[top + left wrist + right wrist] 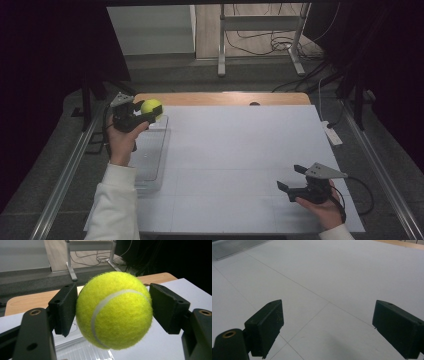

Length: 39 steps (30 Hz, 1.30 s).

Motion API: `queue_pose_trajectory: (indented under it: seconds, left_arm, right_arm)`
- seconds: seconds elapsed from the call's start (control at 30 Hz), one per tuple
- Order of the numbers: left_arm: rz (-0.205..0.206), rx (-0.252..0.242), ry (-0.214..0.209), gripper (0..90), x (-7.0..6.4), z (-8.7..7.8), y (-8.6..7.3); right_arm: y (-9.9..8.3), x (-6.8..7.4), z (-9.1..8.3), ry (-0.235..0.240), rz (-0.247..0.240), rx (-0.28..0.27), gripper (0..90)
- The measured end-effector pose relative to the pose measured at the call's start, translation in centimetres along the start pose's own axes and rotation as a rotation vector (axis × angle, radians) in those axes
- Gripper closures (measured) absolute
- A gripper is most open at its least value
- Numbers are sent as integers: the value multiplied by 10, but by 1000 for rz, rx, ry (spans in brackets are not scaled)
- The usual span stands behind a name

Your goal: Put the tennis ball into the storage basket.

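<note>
The left gripper [145,114] clamps the tennis ball [151,107] between both jaws at the bench's [240,150] 10 o'clock corner, above the clear tray [152,160]. The right gripper [292,178], jaws spread and empty, sits at 4 o'clock.

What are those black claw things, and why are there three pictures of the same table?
A person holds a hand tool with two black jaws in each hand. One camera looks down from above the table. The other two ride on the tools and look along their jaws. The left gripper is squeezing a yellow tennis ball, lifted above a clear plastic tray at the table's left side. The right gripper is open and holds nothing, over the white table.
</note>
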State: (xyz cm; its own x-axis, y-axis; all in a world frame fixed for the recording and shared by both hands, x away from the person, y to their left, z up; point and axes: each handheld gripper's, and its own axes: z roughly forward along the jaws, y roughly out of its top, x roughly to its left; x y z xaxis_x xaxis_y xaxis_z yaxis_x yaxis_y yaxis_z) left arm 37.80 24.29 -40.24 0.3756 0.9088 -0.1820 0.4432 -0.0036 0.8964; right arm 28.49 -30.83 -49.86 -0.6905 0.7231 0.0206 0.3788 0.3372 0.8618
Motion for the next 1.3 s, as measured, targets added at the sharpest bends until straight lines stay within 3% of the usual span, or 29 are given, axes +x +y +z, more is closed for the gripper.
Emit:
queue_pose_trajectory:
  seconds: [0.47, 0.87, 1.3]
  left_arm:
    - [-14, 1, 61, 275, 16, -4, -2]
    - [-41, 43, 122, 274, 35, 1, -11]
    - [-38, 72, 157, 274, 42, 5, -15]
  right_arm:
    - [0, 0, 0, -3, -1, 4, 104]
    - [0, 0, 1, -2, -2, 4, 103]
    - [0, -1, 1, -4, -1, 5, 104]
